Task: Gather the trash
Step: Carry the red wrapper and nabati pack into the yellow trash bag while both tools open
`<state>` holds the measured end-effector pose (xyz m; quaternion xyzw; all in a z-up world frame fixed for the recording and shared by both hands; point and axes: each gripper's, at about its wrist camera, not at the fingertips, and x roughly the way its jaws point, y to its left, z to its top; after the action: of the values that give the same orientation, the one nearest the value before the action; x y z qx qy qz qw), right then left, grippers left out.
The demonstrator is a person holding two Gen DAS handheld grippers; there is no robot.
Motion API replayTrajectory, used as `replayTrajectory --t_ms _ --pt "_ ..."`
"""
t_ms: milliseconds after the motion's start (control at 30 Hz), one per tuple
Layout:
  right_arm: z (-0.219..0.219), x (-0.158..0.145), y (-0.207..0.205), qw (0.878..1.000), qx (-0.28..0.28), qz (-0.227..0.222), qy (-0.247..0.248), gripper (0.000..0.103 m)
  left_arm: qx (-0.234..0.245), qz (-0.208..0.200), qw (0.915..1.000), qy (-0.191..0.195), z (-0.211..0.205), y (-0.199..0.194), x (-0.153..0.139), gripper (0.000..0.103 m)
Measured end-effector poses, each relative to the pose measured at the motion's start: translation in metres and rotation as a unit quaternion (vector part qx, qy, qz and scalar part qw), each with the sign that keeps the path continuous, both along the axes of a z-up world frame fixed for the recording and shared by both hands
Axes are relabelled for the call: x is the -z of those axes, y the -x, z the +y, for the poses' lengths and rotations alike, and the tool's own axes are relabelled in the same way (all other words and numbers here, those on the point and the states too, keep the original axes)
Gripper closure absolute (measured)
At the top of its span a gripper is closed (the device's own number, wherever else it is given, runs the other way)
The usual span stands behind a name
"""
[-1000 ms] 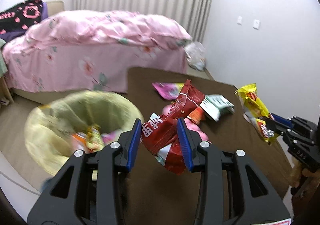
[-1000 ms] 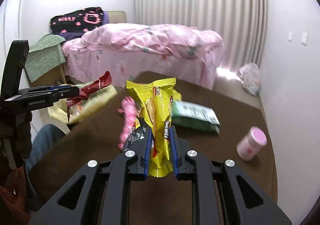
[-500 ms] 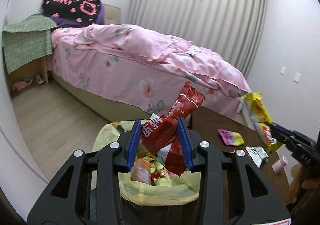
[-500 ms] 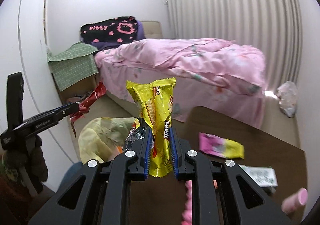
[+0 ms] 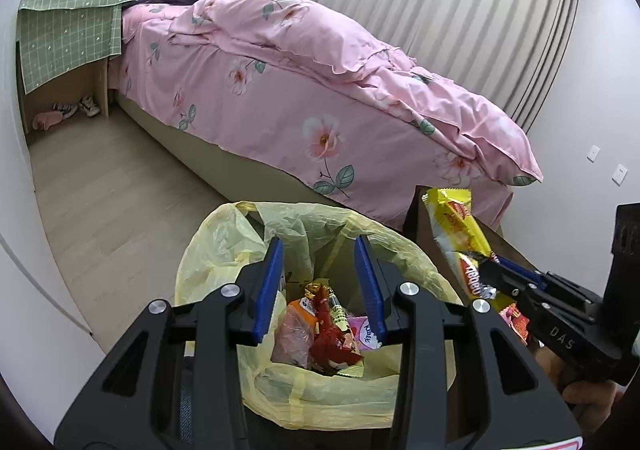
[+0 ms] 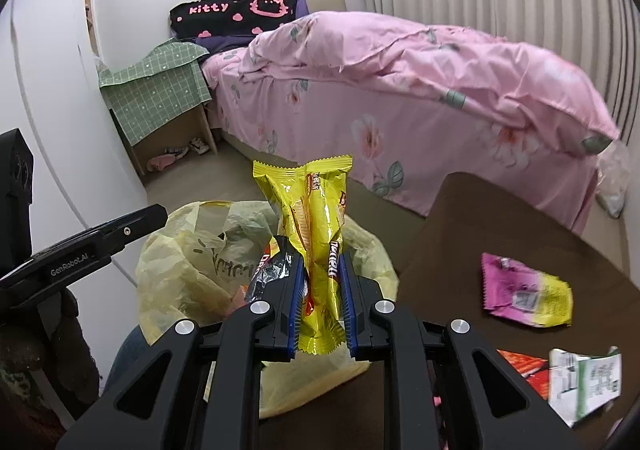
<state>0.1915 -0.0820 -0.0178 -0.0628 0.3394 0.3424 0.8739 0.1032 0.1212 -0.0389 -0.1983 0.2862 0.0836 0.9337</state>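
Observation:
The bin lined with a yellow bag (image 5: 224, 246) stands on the floor beside the table and holds several wrappers. A red wrapper (image 5: 332, 342) lies inside it. My left gripper (image 5: 319, 250) hovers over the bag's mouth, open, with nothing between its blue pads. My right gripper (image 6: 322, 262) holds a yellow snack wrapper (image 6: 316, 209) upright between its pads, just above the bag's (image 6: 180, 250) near rim; its jaws are opening. In the left wrist view that yellow wrapper (image 5: 452, 226) and the right gripper (image 5: 496, 266) sit at the right. The left gripper's tip (image 6: 160, 213) shows at the left.
On the brown table (image 6: 480, 217) lie a pink wrapper (image 6: 524, 290), a green-and-white wrapper (image 6: 584, 378) and a red-orange packet (image 6: 520, 366). A bed with a pink floral cover (image 5: 320, 89) fills the back. A nightstand under a green cloth (image 5: 68, 33) stands at the left.
Both grippers swung from over the table to the bin. The red wrapper left my left gripper and now lies in the bag. The yellow wrapper stays in my right gripper.

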Motion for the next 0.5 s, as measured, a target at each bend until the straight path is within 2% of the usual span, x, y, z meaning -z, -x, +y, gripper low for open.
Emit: replayTrajectory --t_ms 33,67,100,200,333,500 --pt "0.002 0.002 0.0 1.0 -0.004 0.001 0.001 0.075 0.0 0.001 1.0 0.001 0.001 -0.001 0.0 0.068" --pt "0.002 0.004 0.001 1.0 -0.005 -0.001 0.002 0.063 0.0 0.001 1.0 0.003 0.001 0.0 0.001 0.068" --pt "0.003 0.006 0.001 1.0 -0.006 -0.002 0.001 0.06 0.0 0.0 1.0 0.005 0.001 -0.001 0.001 0.068" --pt "-0.002 0.008 0.003 1.0 -0.002 -0.001 -0.005 0.06 0.003 -0.003 0.9999 0.009 0.0 0.0 0.0 0.066" --pt "-0.017 0.004 0.007 1.0 0.004 -0.005 -0.015 0.057 0.013 -0.009 0.9997 0.018 -0.004 0.0 -0.002 0.059" --pt "-0.033 -0.001 0.01 1.0 -0.009 -0.009 -0.024 0.044 0.018 -0.013 0.9996 0.017 -0.013 -0.003 -0.005 0.056"
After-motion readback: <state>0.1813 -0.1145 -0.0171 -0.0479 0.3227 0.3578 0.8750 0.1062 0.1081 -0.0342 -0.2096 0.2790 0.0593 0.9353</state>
